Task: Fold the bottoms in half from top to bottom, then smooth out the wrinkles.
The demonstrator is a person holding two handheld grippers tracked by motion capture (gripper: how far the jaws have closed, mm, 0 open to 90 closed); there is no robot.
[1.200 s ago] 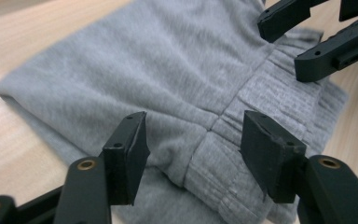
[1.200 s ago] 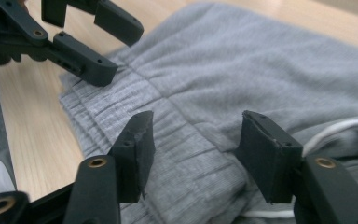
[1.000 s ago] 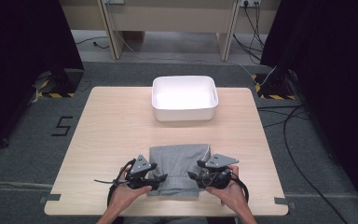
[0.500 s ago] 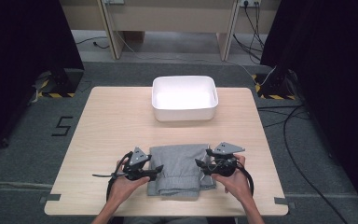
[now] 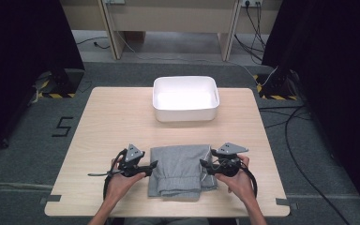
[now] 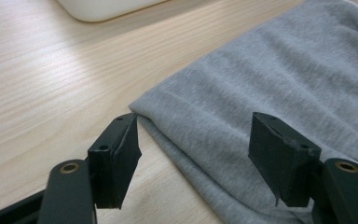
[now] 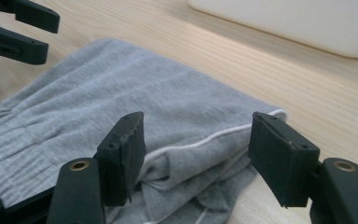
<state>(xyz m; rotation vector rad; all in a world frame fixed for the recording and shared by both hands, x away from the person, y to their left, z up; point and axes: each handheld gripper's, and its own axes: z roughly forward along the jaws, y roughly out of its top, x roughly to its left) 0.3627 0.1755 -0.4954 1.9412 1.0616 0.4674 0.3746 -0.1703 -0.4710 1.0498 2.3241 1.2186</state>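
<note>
A light wooden bench (image 5: 122,122) stands on grey carpet (image 5: 23,154). Black curtains (image 5: 23,42) hang at both sides. Beyond the bench, pale wooden furniture legs (image 5: 112,28) rise from a lighter floor. Cables (image 5: 300,131) trail over the carpet at right, and yellow-black striped tape (image 5: 49,95) marks both far corners.

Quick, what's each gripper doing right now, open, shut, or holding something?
Left gripper: open, jaws just widened, astride the grey folded garment's edge, not pinching.
Right gripper: open, just widened, over the garment's other side.
</note>
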